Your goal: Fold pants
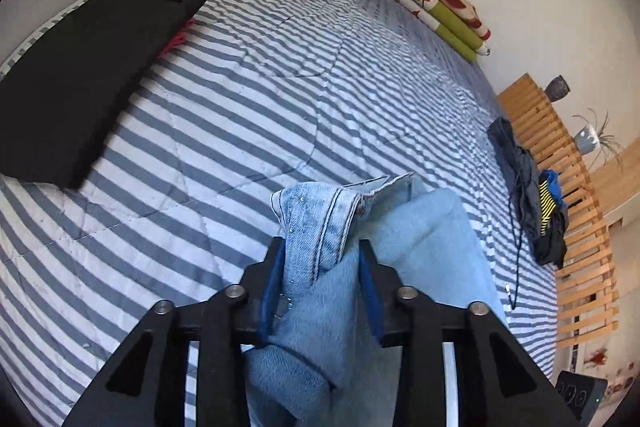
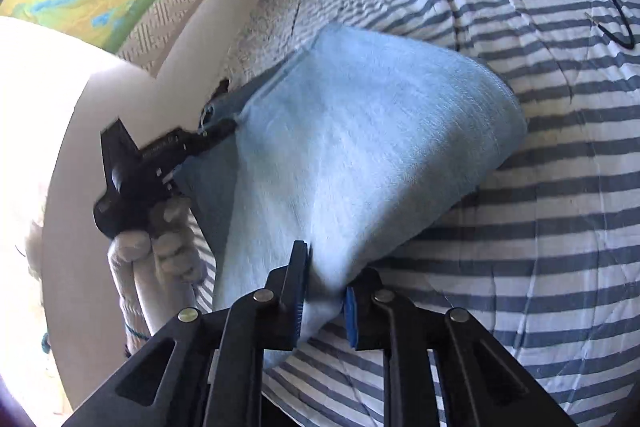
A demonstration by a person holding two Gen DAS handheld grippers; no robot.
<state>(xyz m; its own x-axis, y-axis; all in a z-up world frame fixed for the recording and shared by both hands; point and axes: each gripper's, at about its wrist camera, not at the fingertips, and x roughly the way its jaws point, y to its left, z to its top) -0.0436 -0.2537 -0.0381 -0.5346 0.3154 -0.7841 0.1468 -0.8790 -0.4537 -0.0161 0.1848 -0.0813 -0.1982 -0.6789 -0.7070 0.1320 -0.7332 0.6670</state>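
Two hand-held grippers, left hand-held gripper [image 1: 320, 259] and right hand-held gripper [image 2: 326, 277], each pinch the folded light-blue denim pants [image 2: 360, 147], lifting one end off the blue-and-white striped bed quilt [image 1: 240, 99].

light blue denim pants [image 2: 360, 155], folded into a thick bundle, one edge lifted above the striped bed cover [image 2: 540, 227]

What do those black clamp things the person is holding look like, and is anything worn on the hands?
Each gripper, left and right, is matte black angular plastic with triangular cutouts, silver round pivot bolts and blue pads lining the inner fingers. The left hand wears a white knitted glove. No cables show on the grippers.
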